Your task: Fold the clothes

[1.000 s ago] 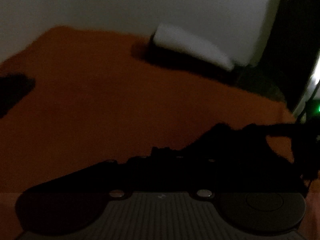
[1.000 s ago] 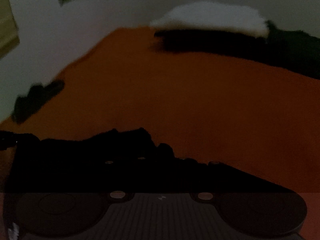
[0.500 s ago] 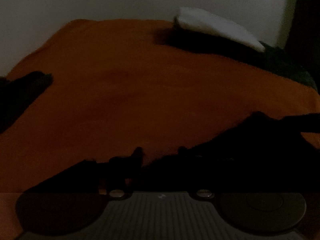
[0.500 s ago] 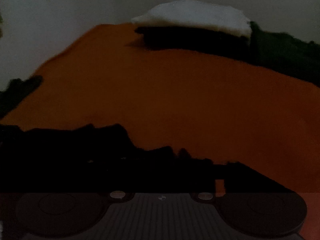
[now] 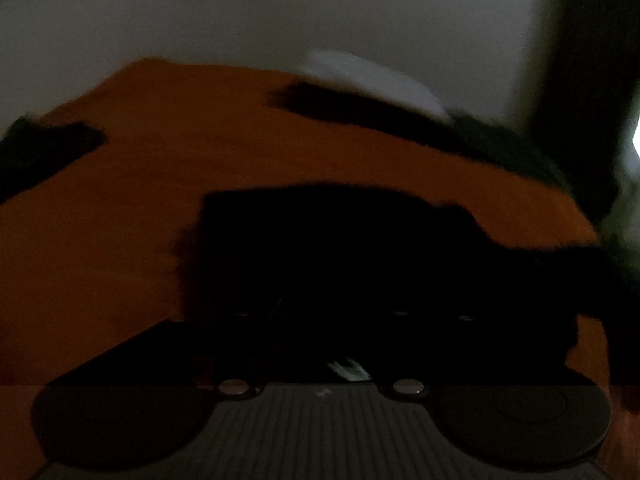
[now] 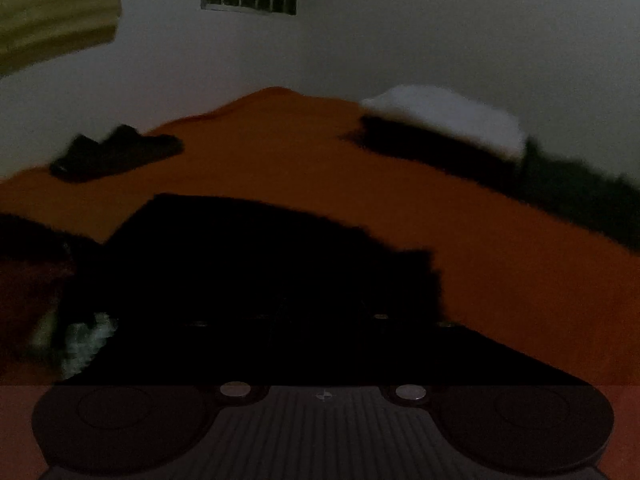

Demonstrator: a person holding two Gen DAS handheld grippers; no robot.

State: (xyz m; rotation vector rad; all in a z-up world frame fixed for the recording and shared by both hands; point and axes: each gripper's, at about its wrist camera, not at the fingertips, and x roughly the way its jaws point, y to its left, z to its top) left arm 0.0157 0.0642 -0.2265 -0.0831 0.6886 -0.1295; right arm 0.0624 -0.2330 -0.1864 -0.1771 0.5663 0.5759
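Rising in front of both cameras, the black garment (image 5: 360, 264) is now blocking far more of the orange bed cover (image 5: 140, 208) than half a second ago, suggesting a fold-over lift. Jaw state on the left gripper (image 5: 320, 320) and right gripper (image 6: 320, 320) is getting lost in darkness: cannot tell. No containers are showing.

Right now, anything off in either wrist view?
Mostly lighting: both views are so dark that the black garment on the orange bedspread hides both grippers' jaws. A small dark item lies apart near the bed's far edge. Nothing looks spilled or damaged.
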